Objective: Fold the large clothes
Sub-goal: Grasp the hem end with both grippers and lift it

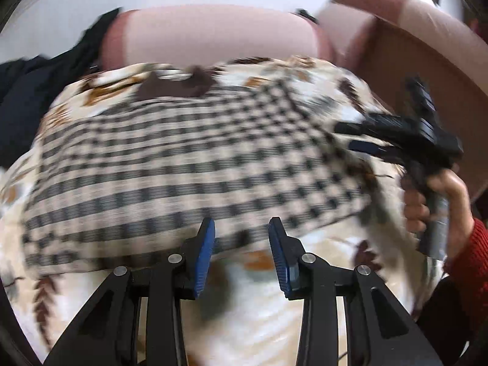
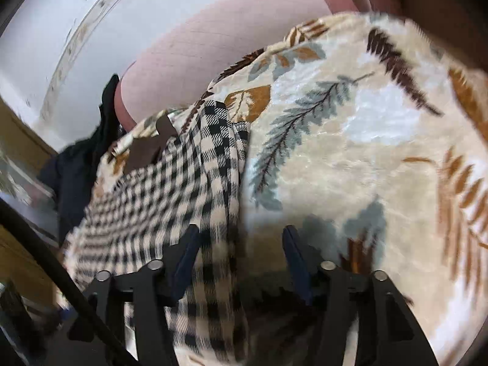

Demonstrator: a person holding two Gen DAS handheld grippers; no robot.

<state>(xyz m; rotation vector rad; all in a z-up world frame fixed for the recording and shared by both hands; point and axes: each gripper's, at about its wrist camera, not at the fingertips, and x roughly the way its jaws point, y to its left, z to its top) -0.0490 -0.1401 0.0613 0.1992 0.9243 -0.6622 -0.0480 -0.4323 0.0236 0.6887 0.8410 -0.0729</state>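
Dark clothes: I see a heap of black and navy fabric (image 1: 27,97) at far left, slumped against the pink padded headboard (image 1: 207,36), well apart from my work.
Bed cover: a plush cream blanket printed with brown, ochre and grey-blue leaves (image 2: 350,158) lies under everything; I judge its pile will grip the cloth as I drag it.
Garment: the beige-and-black checked woven garment (image 1: 183,164) lies spread flat on the blanket, brown collar (image 1: 177,87) toward the headboard, its right edge bunched in pleats.
Left gripper (image 1: 242,238): my blue ribbed pads stand partly open, empty, poised just above the near hem, I judge for the next pinch.
Right gripper (image 2: 241,244): jaws wide, the pleated edge lies between them, not pressed; in the left view a hand in a red knitted sleeve (image 1: 469,262) holds it at the garment's right side.
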